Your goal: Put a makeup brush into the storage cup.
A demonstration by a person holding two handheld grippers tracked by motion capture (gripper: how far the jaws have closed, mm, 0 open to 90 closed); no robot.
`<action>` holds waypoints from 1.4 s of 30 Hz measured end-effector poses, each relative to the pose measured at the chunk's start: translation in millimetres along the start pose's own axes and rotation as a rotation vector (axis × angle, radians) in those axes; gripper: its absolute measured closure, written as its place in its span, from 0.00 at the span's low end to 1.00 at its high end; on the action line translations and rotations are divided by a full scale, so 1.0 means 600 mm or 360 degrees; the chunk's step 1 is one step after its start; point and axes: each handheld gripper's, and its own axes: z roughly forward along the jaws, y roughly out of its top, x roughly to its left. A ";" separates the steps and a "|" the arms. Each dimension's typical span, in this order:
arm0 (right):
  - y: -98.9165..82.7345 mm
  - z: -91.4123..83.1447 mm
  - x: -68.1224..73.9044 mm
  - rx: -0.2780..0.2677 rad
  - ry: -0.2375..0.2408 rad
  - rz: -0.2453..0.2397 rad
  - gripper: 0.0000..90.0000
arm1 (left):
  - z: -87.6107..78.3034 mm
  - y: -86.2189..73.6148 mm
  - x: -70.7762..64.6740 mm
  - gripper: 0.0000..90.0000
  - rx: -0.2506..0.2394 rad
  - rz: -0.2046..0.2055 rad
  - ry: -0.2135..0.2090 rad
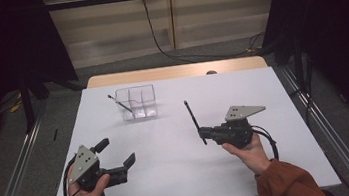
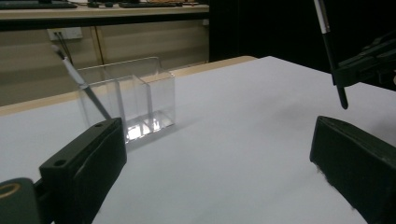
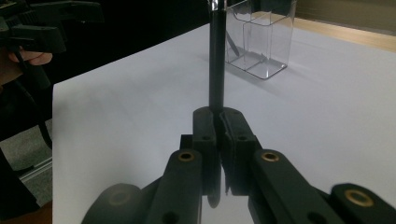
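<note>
My left tongs (image 1: 118,161) sit low over the near left part of the white counter (image 1: 182,177), with the jaws spread wide and nothing between them. In the left gripper view the two black jaws stand far apart over bare white surface.

Ahead of those tongs and a little to their right stands the clear box (image 1: 136,101), a see-through holder split into compartments. One dark pen (image 1: 118,103) already leans in it, its top tilted out over the left wall. In the left gripper view that pen (image 2: 80,81) rises slanted out of the box (image 2: 135,95) just beyond my left jaw. I think it stands in the leftmost compartment, though the clear walls make that hard to judge.

Further right, my right tongs (image 1: 202,134) are closed tight on a second black pen (image 1: 192,117). They grip it near its lower end, and the rest of the shaft sticks up and away from me, well apart from the box. The right gripper view shows the jaws pinched together around the pen (image 3: 216,70), which runs straight up from between the pads, with the box (image 3: 261,37) beyond and just to the right of its tip. A short stub of the pen hangs below the grip in the left gripper view.

My right hand (image 1: 247,152) holds its tongs above the counter, near the right half.
</note>
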 end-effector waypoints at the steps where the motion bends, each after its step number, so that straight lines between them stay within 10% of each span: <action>1: 0.000 0.001 0.000 0.0000 0.0001 -0.0001 0.94 | 0.003 0.003 -0.004 0.04 -0.0013 -0.0001 -0.0006; 10: -0.001 0.008 0.004 0.0008 0.0023 0.0001 0.94 | 0.041 0.023 -0.031 0.05 -0.0036 0.0077 -0.0136; 42: -0.004 0.016 0.011 0.0014 0.0060 -0.0020 0.94 | 0.126 0.062 -0.094 0.04 -0.0076 0.0049 -0.0360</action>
